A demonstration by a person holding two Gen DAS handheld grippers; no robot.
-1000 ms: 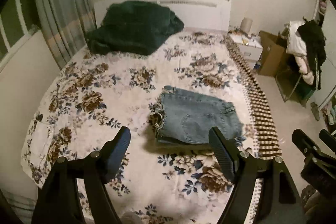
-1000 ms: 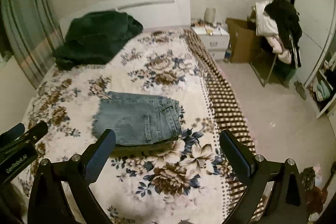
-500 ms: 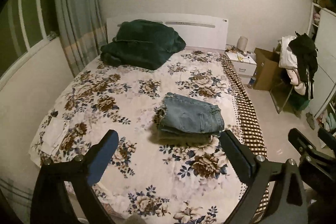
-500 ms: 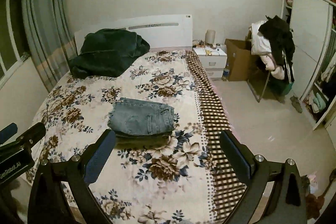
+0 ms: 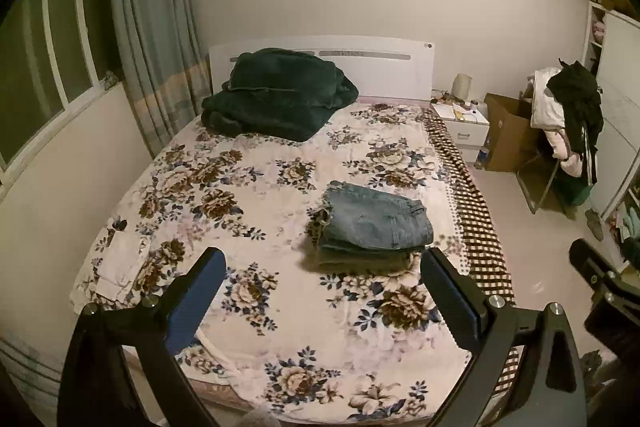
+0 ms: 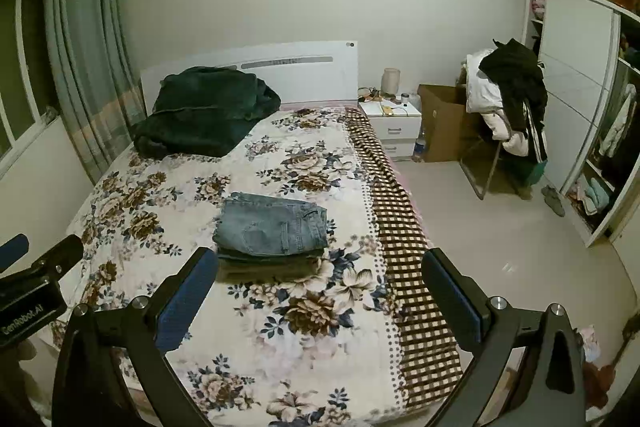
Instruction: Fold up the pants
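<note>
Blue denim pants (image 5: pixel 372 221) lie folded in a neat stack on the floral bedspread (image 5: pixel 248 211), toward the bed's right side; they also show in the right wrist view (image 6: pixel 274 229). My left gripper (image 5: pixel 320 291) is open and empty, held back from the bed's foot, well short of the pants. My right gripper (image 6: pixel 318 291) is open and empty too, also back from the foot of the bed. The right gripper's body shows at the right edge of the left wrist view (image 5: pixel 600 287).
A dark green blanket (image 5: pixel 276 95) is heaped at the headboard. A white nightstand (image 6: pixel 394 127), a cardboard box (image 6: pixel 444 123) and a chair piled with clothes (image 6: pixel 508 99) stand right of the bed. A wardrobe (image 6: pixel 580 99) is at far right, a curtained window (image 5: pixel 80 67) at left.
Both grippers have pulled back and up from the bed, so the folded pants look smaller and farther. The pants have not moved. Both grippers stay open.
</note>
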